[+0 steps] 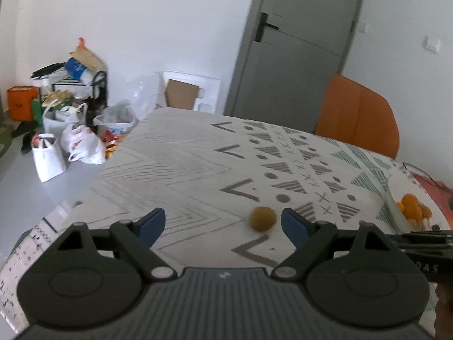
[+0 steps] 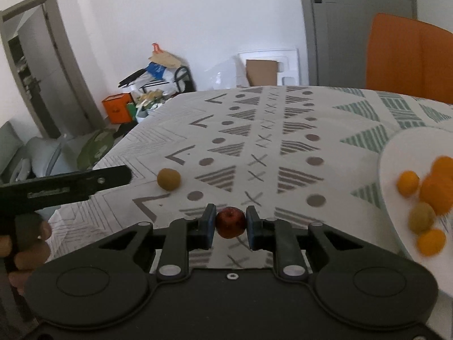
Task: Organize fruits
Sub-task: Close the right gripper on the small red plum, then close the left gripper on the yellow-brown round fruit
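Closest to me, the right gripper [image 2: 228, 222] pinches a small dark red fruit [image 2: 230, 222] between its blue pads, just above the patterned tablecloth [image 2: 266, 130]. The left gripper [image 1: 223, 226] gapes wide, an olive-brown fruit [image 1: 262, 218] lying just inside its right finger. Farther right, a white plate [image 2: 396, 158] holds orange fruits [image 2: 437, 187]. An orange chair [image 1: 359, 116] stands behind.

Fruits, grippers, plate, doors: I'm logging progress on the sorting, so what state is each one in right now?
left gripper: open, holding nothing
right gripper: shut on the red fruit
red fruit: clamped between the blue pads, above the tablecloth
yellow-brown fruit: loose on the tablecloth, ungripped
plate: holding several orange and yellowish fruits
grey door: shut
doorway at left: open
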`<state>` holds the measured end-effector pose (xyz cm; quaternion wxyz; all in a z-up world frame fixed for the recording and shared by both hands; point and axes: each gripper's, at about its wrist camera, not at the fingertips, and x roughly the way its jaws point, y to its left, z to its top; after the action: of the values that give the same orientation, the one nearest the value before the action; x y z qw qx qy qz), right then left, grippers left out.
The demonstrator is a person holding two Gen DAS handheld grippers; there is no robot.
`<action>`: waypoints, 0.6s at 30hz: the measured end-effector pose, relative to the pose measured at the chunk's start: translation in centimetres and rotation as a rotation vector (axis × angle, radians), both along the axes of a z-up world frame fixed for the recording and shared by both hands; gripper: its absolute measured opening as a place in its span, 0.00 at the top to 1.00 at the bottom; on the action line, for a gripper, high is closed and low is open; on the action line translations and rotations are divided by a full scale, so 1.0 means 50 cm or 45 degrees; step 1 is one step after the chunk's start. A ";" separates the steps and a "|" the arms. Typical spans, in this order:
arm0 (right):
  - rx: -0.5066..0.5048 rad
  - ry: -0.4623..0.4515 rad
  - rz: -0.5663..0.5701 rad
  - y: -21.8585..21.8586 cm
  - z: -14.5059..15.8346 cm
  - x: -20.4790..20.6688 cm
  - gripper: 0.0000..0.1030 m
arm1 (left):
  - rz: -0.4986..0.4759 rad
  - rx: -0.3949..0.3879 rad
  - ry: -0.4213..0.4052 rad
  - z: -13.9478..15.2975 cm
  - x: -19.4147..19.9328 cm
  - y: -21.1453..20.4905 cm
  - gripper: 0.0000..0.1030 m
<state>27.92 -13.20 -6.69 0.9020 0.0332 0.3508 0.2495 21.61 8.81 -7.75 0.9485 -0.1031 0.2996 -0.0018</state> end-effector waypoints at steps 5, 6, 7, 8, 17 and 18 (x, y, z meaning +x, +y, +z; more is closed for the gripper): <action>0.017 -0.002 -0.038 -0.020 -0.009 -0.011 0.80 | -0.041 0.034 0.017 -0.009 0.023 -0.024 0.19; 0.021 -0.002 -0.047 -0.024 -0.010 -0.013 0.80 | -0.043 0.039 0.018 -0.011 0.026 -0.027 0.20; 0.026 -0.003 -0.057 -0.030 -0.012 -0.015 0.80 | -0.045 0.045 0.022 -0.012 0.031 -0.033 0.21; 0.030 -0.003 -0.070 -0.035 -0.012 -0.016 0.80 | -0.047 0.050 0.024 -0.014 0.035 -0.036 0.22; 0.037 -0.008 -0.154 -0.075 -0.017 -0.026 0.80 | -0.049 0.123 0.056 -0.047 0.067 -0.070 0.41; 0.037 -0.006 -0.160 -0.078 -0.020 -0.026 0.80 | -0.047 0.139 0.051 -0.045 0.068 -0.073 0.53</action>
<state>26.61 -17.11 -7.69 0.9161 0.0675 0.3424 0.1974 24.99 5.14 -10.02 0.9463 -0.0456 0.3200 -0.0010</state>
